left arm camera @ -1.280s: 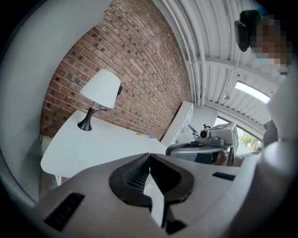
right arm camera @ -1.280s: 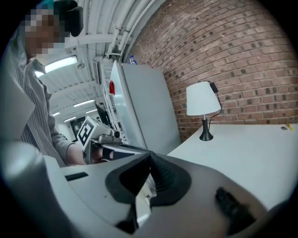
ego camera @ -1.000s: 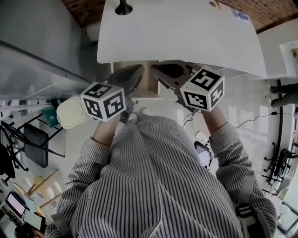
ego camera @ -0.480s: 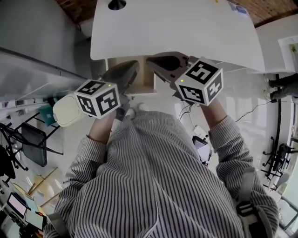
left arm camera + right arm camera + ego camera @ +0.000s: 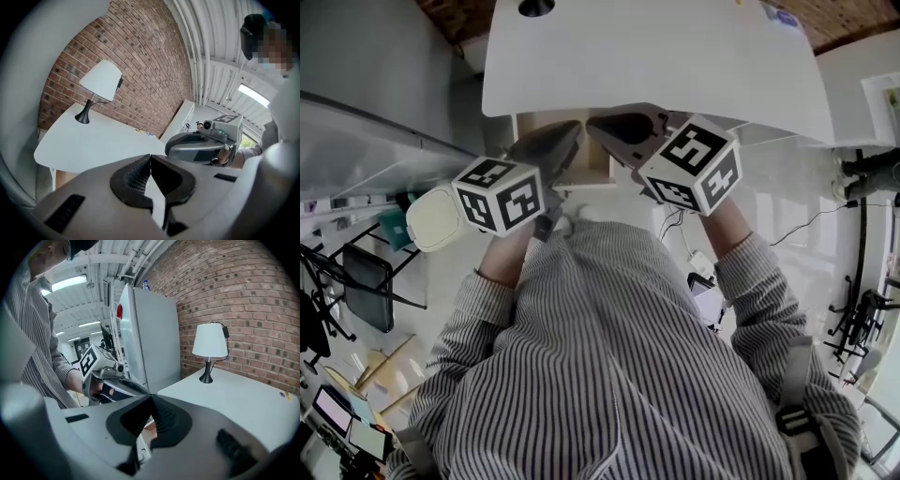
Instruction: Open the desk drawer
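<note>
White desk fills the far half of the head view, top bare bar a lamp at its far left corner. The drawer sits under the near edge, left of centre: a tan wood box, only a sliver showing betw. the two tools.

Left gripper is level w/ the desk edge, ribbed pads pressed together, nothing betw. them. Right gripper is just beside it, tips near-touching the left one's in the head view. It's closed tight too and also empty.

Risk, as I read it: both claws are closed, so neither can take a handle till one opens. Push in like this and the tips just knock the drawer front, or each other, they're that close. A one-sided pull could also skew the box and jam it on its runners.

Hard to see: the drawer front and any handle are masked by the tool bodies, and no view looks straight at it. Can't tell if it's fully shut or out a bit. Through the right claw's lower gap there's a tan-and-white scrap, prob. the drawer, not certain.
</note>
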